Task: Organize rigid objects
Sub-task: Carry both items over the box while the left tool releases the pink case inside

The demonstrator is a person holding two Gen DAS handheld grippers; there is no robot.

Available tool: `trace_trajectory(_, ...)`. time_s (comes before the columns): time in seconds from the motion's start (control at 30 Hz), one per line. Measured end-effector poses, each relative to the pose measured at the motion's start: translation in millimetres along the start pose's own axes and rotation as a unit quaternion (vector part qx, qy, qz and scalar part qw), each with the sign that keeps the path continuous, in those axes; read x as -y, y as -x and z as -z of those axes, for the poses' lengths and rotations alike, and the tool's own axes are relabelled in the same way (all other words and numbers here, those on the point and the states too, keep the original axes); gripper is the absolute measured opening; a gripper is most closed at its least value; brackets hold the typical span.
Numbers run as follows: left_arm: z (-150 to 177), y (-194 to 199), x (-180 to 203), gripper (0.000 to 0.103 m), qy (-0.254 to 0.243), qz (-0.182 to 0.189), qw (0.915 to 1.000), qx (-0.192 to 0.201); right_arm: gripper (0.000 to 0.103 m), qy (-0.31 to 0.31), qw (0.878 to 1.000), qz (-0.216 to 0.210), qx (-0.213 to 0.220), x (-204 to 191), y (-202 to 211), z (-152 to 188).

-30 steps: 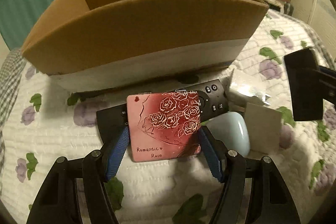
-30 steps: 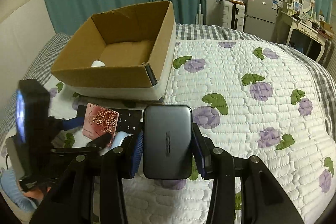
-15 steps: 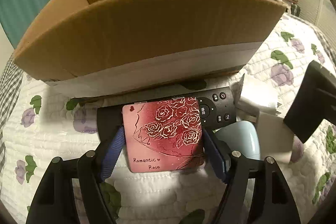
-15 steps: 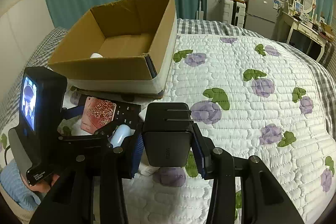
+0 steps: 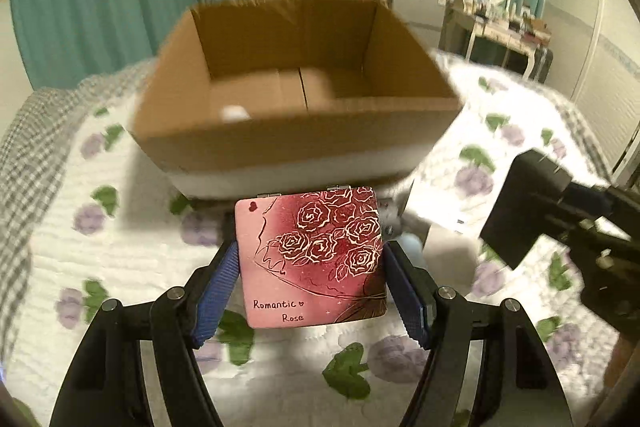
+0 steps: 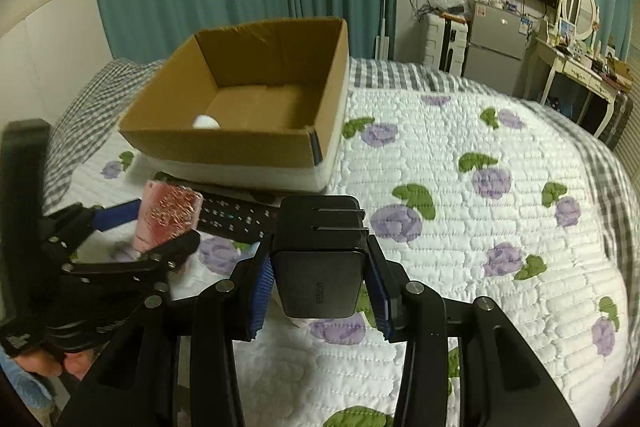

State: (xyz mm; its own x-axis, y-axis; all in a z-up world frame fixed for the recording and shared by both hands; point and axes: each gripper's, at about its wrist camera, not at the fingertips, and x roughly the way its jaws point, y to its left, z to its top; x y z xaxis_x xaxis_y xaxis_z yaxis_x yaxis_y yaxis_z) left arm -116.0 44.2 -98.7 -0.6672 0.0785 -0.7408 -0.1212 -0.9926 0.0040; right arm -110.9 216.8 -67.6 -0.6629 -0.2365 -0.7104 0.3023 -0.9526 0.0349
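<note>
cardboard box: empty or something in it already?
Not empty. The open-topped cardboard box has one small white object on its floor near the front wall; the rest of the visible floor is bare.

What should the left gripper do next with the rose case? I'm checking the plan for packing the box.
Probably carry it forward over the cardboard box and let go inside. The left gripper is shut on the pink rose case, held off the quilt short of the box's near wall. The box is open, with only a small white object inside.
</note>
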Motion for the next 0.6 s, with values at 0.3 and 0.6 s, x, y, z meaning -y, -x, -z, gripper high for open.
trace_trajectory(0.3,-55.1,61.0,-19.0,0.073,-0.006,-0.009,0.9964,0.084,0.041,0.023,0.999,0.007,0.042,-12.3,34.0,-47.0)
trace_trajectory(0.6,-112.1,49.8,-29.7,0.073,-0.01,-0.021,0.993,0.116,0.041,0.036,0.996,0.004,0.078,-17.6,27.7,-100.0)
